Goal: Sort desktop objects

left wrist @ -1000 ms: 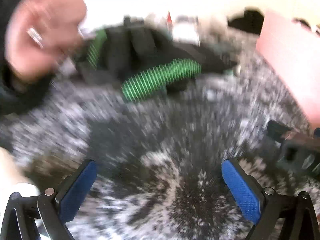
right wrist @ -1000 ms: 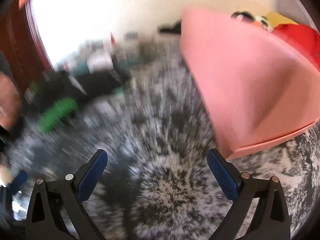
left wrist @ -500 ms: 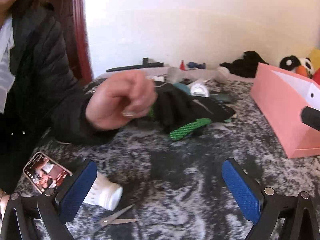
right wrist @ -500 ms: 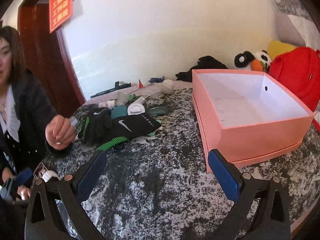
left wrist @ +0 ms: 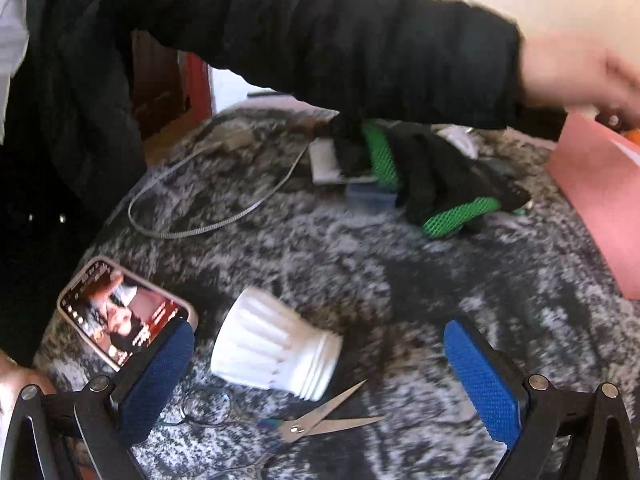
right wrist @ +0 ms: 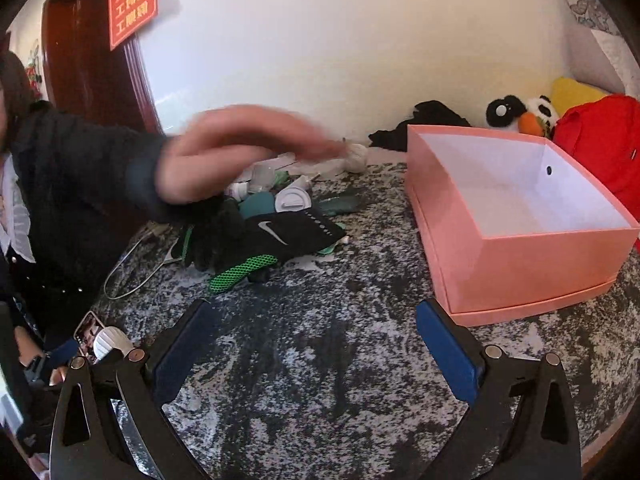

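A pile of desk objects lies on the mottled table: black and green gloves (right wrist: 256,240) (left wrist: 436,184), small bottles and a white lid (right wrist: 294,199). An open pink box (right wrist: 516,220) (left wrist: 600,196) stands at the right. In the left wrist view a white ribbed cup (left wrist: 272,356) lies on its side between my fingers, with scissors (left wrist: 304,424) just in front. My left gripper (left wrist: 320,380) is open above them. My right gripper (right wrist: 316,356) is open over bare table, apart from the pile.
A person in a black sleeve (left wrist: 320,44) reaches a hand (right wrist: 240,152) across the pile toward the box. A phone (left wrist: 124,312) lies by my left finger. A grey cable (left wrist: 208,208) loops at the left. Plush toys (right wrist: 520,114) and a red bag (right wrist: 600,140) sit behind the box.
The person's hand has swung from the left across the pile toward the pink box. My left gripper has dropped lower and nearer the white cup and scissors. The right view is steady.
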Demonstrator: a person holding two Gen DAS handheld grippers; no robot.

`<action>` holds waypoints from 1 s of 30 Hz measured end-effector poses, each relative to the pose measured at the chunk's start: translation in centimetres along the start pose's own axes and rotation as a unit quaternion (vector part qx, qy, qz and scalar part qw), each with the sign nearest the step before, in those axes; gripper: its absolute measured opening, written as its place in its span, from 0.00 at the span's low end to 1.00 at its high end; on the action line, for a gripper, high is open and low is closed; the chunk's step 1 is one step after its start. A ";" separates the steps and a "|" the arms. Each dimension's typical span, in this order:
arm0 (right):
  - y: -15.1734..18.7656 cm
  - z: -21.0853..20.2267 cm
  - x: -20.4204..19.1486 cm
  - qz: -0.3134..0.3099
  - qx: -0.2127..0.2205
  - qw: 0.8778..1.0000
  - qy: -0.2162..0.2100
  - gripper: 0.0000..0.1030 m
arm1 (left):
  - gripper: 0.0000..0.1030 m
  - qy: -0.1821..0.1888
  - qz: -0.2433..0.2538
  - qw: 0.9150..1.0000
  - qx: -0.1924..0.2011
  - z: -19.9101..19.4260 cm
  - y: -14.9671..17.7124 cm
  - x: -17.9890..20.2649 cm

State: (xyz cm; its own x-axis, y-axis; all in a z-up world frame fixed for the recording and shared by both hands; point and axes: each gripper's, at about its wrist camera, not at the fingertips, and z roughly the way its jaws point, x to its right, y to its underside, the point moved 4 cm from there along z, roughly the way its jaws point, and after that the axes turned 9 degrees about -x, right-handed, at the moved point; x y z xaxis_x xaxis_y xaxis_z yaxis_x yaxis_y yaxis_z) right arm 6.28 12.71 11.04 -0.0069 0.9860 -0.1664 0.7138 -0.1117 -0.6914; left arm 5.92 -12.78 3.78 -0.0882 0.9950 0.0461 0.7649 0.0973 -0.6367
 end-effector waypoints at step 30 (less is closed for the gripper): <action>0.2 0.5 1.3 0.026 -0.016 0.999 -0.013 1.00 | 0.61 0.042 0.006 0.998 -0.048 5.1 0.1 -1.1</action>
State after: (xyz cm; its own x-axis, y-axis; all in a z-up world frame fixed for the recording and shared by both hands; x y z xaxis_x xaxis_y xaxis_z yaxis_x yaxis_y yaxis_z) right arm 6.03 13.86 10.30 0.0124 0.9754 -0.2201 0.7357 -0.1580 -0.6586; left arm 2.84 -13.97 -0.30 -0.0278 0.9939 0.1067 0.8230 0.0834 -0.5619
